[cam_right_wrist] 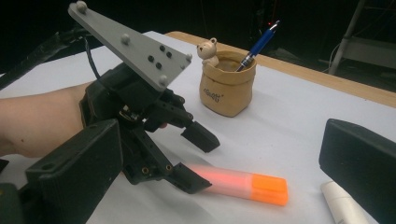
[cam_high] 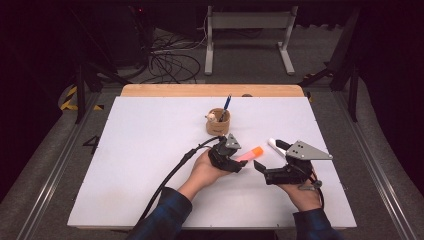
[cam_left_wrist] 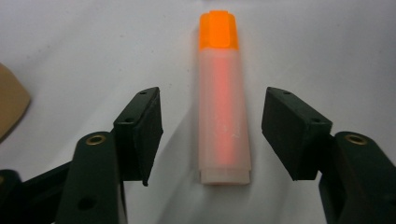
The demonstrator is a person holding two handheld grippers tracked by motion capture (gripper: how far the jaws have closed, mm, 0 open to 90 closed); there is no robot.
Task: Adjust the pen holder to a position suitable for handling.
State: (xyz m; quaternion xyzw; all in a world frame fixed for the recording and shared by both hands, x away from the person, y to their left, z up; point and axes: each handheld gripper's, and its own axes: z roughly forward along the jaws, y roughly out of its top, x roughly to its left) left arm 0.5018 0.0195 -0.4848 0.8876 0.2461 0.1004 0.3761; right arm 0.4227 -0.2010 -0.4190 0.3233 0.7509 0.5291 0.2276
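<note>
The white table top (cam_high: 150, 165) has wide bare room on its left half and along its near edge; the work sits right of centre, with the far wooden edge (cam_high: 210, 90) well behind it. An orange highlighter (cam_high: 249, 154) lies flat on the table between the two grippers, near the middle and just nearer than the tan pen holder (cam_high: 218, 123), which stands apart from it with bare surface between.

The highlighter's long axis runs left to right with a slight tilt, its bright orange cap at the right and farther end, its pale barrel end toward the left gripper (cam_high: 239, 162).

The left gripper view looks straight along that axis: the highlighter (cam_left_wrist: 223, 112) lies between the two black pads (cam_left_wrist: 142, 133), cap pointing away, with a clear gap of table on each side, so the jaws stand half open around it and do not press it.

The right gripper view shows the left gripper (cam_right_wrist: 198, 161) from the side, one jaw above and one at the barrel (cam_right_wrist: 243, 183), plus a white marker (cam_right_wrist: 343, 205) by the right gripper's own jaw. In the high view the right gripper (cam_high: 267, 159) rests right of the highlighter with its jaws spread wide.
</note>
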